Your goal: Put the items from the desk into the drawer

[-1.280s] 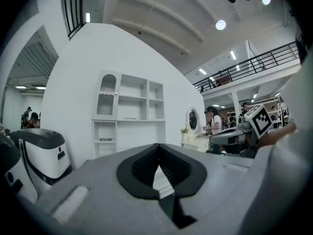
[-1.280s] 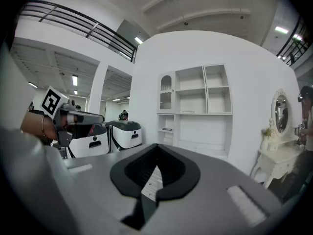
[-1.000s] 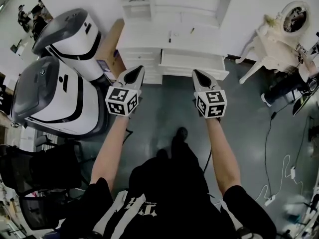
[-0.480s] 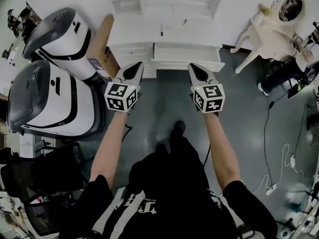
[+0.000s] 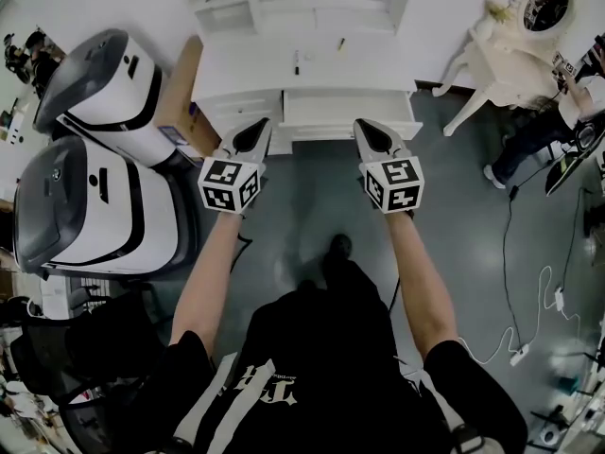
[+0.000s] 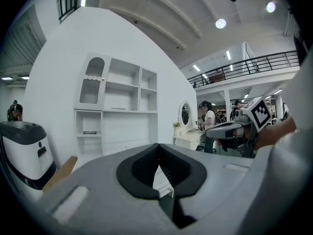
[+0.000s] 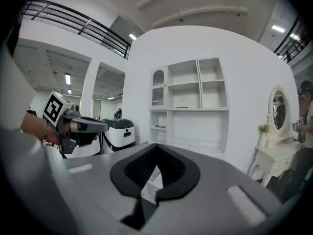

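The fingers point(image 6: 137, 169) of the left gripper point(image 5: 259, 127) are pressed together at their tips, and nothing is clamped between them. The fingers point(image 7: 128, 173) of the right gripper point(image 5: 365, 126) are closed in the same way, also on nothing. The 2 grippers are held side by side, apart from each other, above a grey floor point(image 5: 312, 206) and are pointed at a white desk.

Just beyond the tips, a drawer point(image 5: 345, 112) is seen pulled out from under the front edge of the worktop point(image 5: 255, 64), right of its middle. It lies between the 2 grippers in the head view but is touched by neither. 2 small dark items are left on the worktop. 1 item point(image 5: 297, 61) lies near the middle, and the other point(image 5: 341, 43) lies closer to the back edge, a little to the right. What they are cannot be told at this size. A white shelf unit point(image 5: 284, 8) is set along the back edge.

At the left end of the desk a cardboard box point(image 5: 180, 88) is propped, and beside it 2 large white-and-grey machines point(image 5: 90, 197) are parked. Well to the right, a white dressing table point(image 5: 510, 69) with a round mirror point(image 5: 546, 6) is placed, with a person point(image 5: 558, 121) next to it. Cables point(image 5: 534, 310) are trailed across the floor on that side.
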Tool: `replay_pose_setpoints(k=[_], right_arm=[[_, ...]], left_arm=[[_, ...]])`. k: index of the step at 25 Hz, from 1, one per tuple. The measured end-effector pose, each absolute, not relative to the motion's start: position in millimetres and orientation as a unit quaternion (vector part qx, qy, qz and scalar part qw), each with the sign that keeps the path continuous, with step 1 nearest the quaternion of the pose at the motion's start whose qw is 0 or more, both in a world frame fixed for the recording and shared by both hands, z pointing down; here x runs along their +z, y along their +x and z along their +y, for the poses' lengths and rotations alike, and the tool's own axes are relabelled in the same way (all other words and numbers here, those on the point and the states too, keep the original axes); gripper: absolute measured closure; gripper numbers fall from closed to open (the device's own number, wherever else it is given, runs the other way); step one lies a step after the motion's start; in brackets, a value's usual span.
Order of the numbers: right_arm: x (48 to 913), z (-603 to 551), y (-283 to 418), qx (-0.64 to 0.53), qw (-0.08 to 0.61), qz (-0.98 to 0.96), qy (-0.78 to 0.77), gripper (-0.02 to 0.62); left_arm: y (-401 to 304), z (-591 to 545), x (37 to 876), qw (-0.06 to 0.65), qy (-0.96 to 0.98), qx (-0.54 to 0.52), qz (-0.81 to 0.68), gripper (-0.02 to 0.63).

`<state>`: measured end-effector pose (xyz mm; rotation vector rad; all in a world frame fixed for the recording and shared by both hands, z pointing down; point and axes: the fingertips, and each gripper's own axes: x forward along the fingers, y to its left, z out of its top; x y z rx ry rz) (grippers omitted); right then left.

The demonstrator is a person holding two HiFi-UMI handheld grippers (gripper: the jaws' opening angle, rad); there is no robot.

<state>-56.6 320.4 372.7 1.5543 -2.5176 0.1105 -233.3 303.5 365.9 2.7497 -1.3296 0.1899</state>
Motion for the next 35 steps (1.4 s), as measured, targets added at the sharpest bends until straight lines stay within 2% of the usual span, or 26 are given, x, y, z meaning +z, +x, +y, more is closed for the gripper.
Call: replay_pose_setpoints(k=[35], right_arm=[[409, 147, 33, 0.053, 0.120, -0.875, 0.466, 0.591]], left_arm=[[-139, 148, 383, 0.056, 0.874, 0.080, -0.475, 0.609]])
